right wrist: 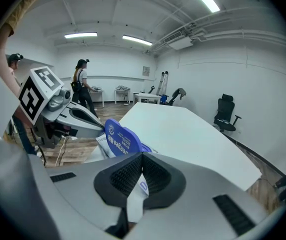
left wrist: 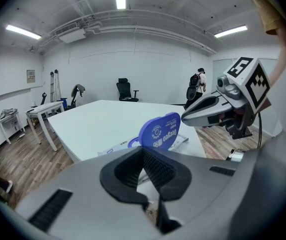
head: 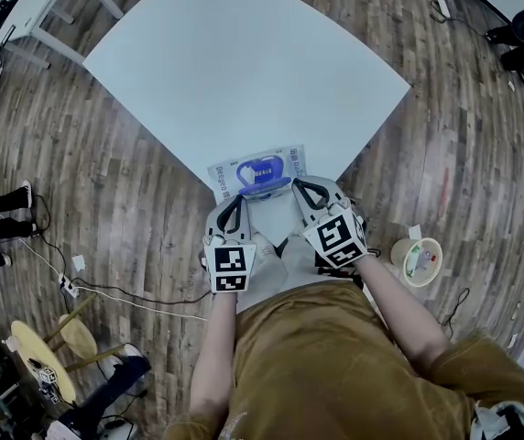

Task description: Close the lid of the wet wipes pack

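The wet wipes pack (head: 257, 174) lies flat at the near corner of the white table (head: 244, 71). Its blue lid (left wrist: 159, 131) stands upright and open, also showing as the blue lid (right wrist: 122, 140) in the right gripper view. My left gripper (head: 240, 200) hovers just short of the pack's near-left edge, jaws shut and empty. The right gripper (head: 299, 184) sits at the pack's near-right edge, also shut on nothing. In the left gripper view the left gripper (left wrist: 144, 150) points at the lid, with the right gripper (left wrist: 208, 109) beside it. The right gripper (right wrist: 142, 155) aims past the lid.
A second white table (head: 42, 3) stands far left. On the wooden floor are a small bowl (head: 420, 261) to my right, a yellow stool (head: 38, 356) and cables (head: 106, 291) to my left. A person (right wrist: 80, 84) and an office chair (right wrist: 225, 111) stand further off.
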The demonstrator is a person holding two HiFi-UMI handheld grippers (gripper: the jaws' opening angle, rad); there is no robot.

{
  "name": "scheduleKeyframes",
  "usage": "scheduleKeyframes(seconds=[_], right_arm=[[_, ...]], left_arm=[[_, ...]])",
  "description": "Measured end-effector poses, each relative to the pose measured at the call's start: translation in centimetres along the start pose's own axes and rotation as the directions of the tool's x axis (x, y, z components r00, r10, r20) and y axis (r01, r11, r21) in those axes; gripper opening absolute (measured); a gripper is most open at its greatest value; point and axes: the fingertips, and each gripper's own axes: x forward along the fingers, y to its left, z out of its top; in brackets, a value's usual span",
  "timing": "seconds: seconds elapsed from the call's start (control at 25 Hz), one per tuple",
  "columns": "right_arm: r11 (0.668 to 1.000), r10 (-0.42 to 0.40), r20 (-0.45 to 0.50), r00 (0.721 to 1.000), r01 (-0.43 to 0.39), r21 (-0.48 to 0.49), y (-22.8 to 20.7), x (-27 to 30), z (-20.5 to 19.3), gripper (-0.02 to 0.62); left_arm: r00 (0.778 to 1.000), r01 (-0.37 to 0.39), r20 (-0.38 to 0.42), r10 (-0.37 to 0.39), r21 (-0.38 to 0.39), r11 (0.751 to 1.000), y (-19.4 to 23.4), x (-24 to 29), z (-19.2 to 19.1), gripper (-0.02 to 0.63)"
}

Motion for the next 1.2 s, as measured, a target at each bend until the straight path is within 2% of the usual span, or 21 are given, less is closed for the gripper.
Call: scheduleKeyframes(seconds=[0.32, 1.2], right_arm=[[1.000, -0.001, 0.025, 1.000, 0.001, 0.024, -1.0, 0.4, 1.1, 0.006], [1.000, 0.008, 0.012, 1.000, -0.009, 0.030, -1.7, 2.0, 1.3, 0.006]], left_arm=[[1.000, -0.007, 0.000, 0.007, -0.006, 1.000, 0.4, 0.4, 0.5, 0.002], [1.000, -0.007, -0.010, 0.007, 0.009, 1.000, 1.3, 1.7, 0.7, 0.002]])
